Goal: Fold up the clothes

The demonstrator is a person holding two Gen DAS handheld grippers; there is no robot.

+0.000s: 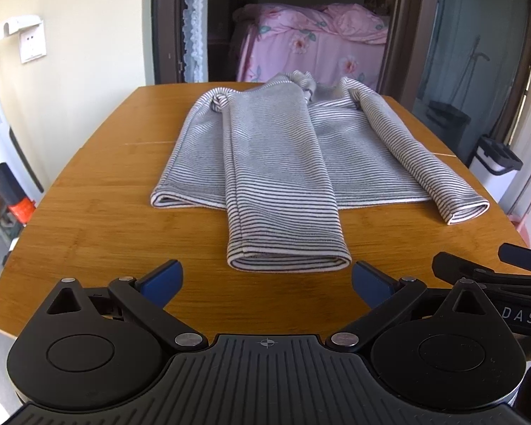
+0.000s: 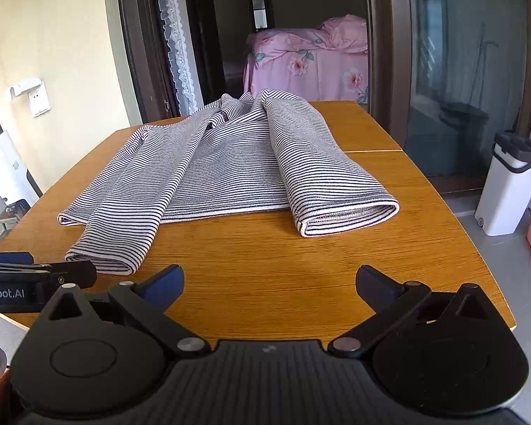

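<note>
Wooden table (image 1: 88,219) fills both views, doorway behind it with a pink bed (image 1: 311,42), white bin (image 2: 510,191) on the floor to the right; striped top (image 1: 265,148) lies flat mid-table, hem toward the cameras, collar at the far edge; both sleeves are laid down over the body and their cuffs overhang the hem onto bare wood; left sleeve (image 1: 283,194) runs straight down the middle of the left view, its cuff just ahead of the left gripper (image 1: 267,276); right sleeve (image 2: 322,166) runs down the right side of the body, cuff well ahead of the right gripper (image 2: 270,279); both grippers hover low over the near table edge, jaws spread wide, nothing between them, no contact with cloth; each gripper's side shows at the edge of the other's view, so they sit side by side

Step, as a judgement: sleeves are in, body not folded over; top is partway folded, hands between grasps; whether the sleeves get re-laid or the body fold comes next, I can't tell

A body fold would need both jaws to pinch the hem or cuffs through all layers, level lift, carry toward the collar without dragging the sleeves askew; knit looks limp, so expect sag and slipping layers
</note>
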